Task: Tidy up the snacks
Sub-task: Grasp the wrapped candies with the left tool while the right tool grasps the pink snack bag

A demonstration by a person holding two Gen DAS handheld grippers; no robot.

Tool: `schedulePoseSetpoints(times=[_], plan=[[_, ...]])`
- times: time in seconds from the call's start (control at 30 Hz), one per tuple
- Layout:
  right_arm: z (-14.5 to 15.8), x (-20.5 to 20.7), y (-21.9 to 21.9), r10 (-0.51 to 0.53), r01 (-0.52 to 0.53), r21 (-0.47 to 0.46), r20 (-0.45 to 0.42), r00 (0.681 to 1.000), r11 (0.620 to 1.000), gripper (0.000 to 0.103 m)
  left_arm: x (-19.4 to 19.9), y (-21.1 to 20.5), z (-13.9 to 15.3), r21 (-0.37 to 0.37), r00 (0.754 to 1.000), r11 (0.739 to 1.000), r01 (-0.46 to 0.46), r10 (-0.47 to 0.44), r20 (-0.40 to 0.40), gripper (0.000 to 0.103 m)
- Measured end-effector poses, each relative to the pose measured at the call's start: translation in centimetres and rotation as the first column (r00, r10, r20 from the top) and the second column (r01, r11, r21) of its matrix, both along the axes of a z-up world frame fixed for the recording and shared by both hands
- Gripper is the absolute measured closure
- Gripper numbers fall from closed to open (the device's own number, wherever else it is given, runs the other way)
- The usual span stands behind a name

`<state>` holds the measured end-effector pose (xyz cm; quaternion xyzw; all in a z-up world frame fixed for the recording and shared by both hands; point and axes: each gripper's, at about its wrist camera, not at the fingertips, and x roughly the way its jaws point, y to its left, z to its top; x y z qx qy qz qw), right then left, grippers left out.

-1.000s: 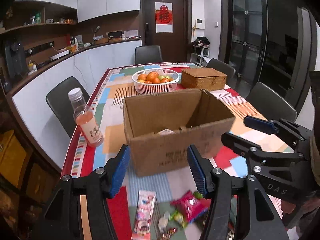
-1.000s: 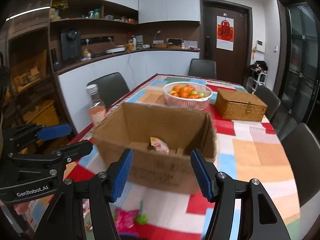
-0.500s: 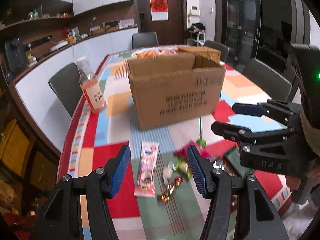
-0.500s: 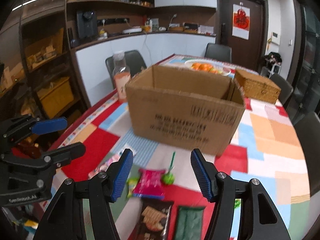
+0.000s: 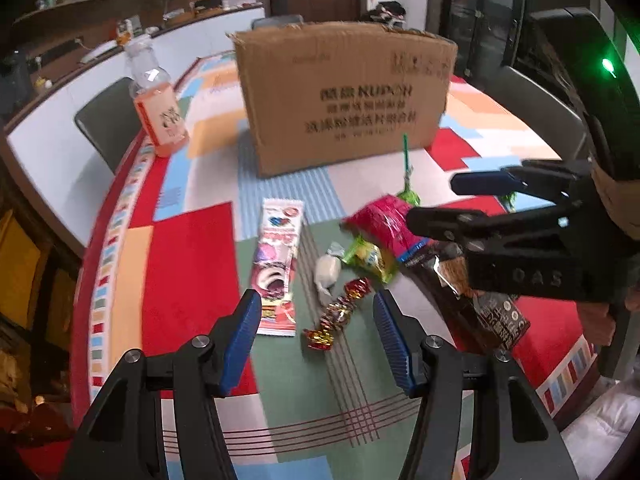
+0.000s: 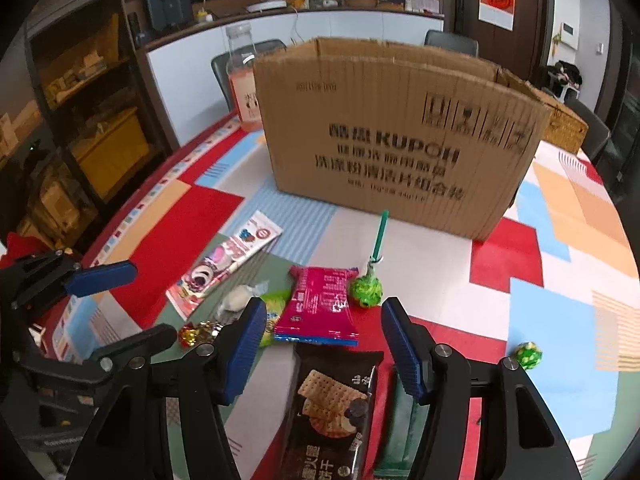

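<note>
Both wrist views looked steeply down and forward along their own fingers, close above the worktop (image 5: 192, 264). The left view sat left of the scattered snacks, the right view further right. Both shared the cardboard box (image 5: 344, 96) (image 6: 400, 136), the pink packet (image 5: 380, 228) (image 6: 320, 304) and the bottle (image 5: 158, 108) (image 6: 240, 80).

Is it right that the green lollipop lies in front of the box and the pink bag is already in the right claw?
Not quite. The lollipop does lie in front of the box, but the right wrist view shows the pink bag flat on the table, and the right claw open and empty above it.
</note>
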<state>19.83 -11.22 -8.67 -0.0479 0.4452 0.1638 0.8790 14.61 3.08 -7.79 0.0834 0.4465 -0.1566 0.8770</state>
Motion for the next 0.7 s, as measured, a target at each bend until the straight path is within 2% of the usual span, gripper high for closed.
schedulePoseSetpoints(times=[0.1,0.3,0.7], plan=[[-0.7,0.8,0.2,-0.001,0.001,-0.001,-0.026,1.0,1.0,0.042,0.5,-0.1,-0.9,-0.025,0.999,0.999,0.028,-0.029,-0.026,0.048],[-1.8,2.1,0.8,0.009,-0.009,-0.009,-0.062,0.998,1.0,0.046,1.8,0.1,-2.2,-0.089,0.995,0.995,0.041,-0.048,-0.088,0.062],[-4.0,3.9,1.4,-0.003,0.001,-0.015,-0.134,0.991,1.0,0.056,2.6,-0.5,-4.0,-0.091,0.991,0.995,0.038,-0.049,-0.127,0.071]])
